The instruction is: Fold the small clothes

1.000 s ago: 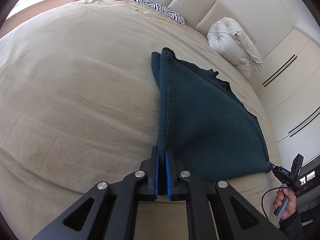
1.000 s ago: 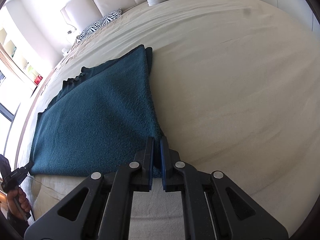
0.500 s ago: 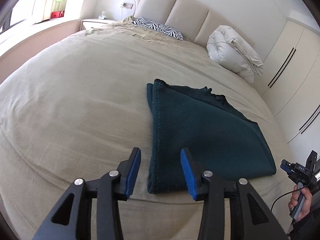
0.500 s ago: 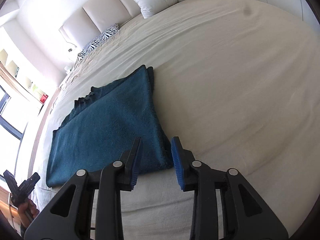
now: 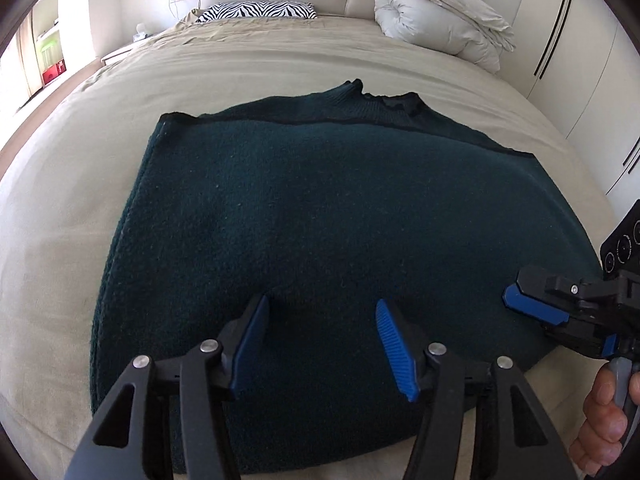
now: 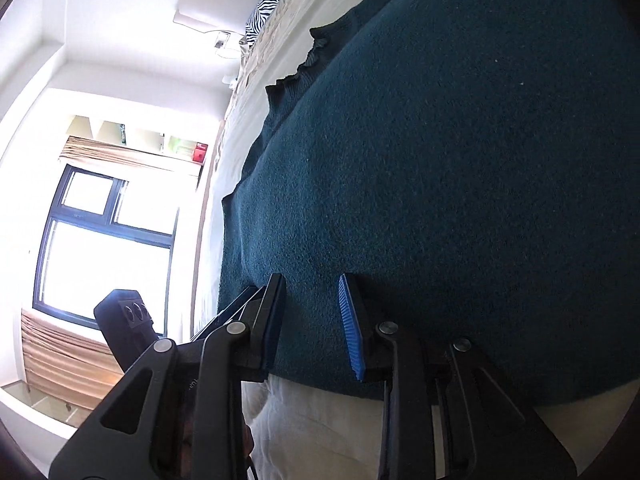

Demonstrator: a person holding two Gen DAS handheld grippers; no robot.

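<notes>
Left wrist: dark-green sweater (image 5: 340, 220) lies folded once on bed (image 5: 52, 240), collar end toward zebra pillow (image 5: 258, 10). Left gripper (image 5: 320, 336) just opened wider, fingers apart, nothing between.

Right wrist: right gripper (image 6: 310, 320) part-open over sweater's near hem, gripping nothing. Prob. more folds left.

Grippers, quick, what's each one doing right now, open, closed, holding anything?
Left gripper: open, holding nothing, over the dark green garment.
Right gripper: open, holding nothing, over the same garment.
</notes>
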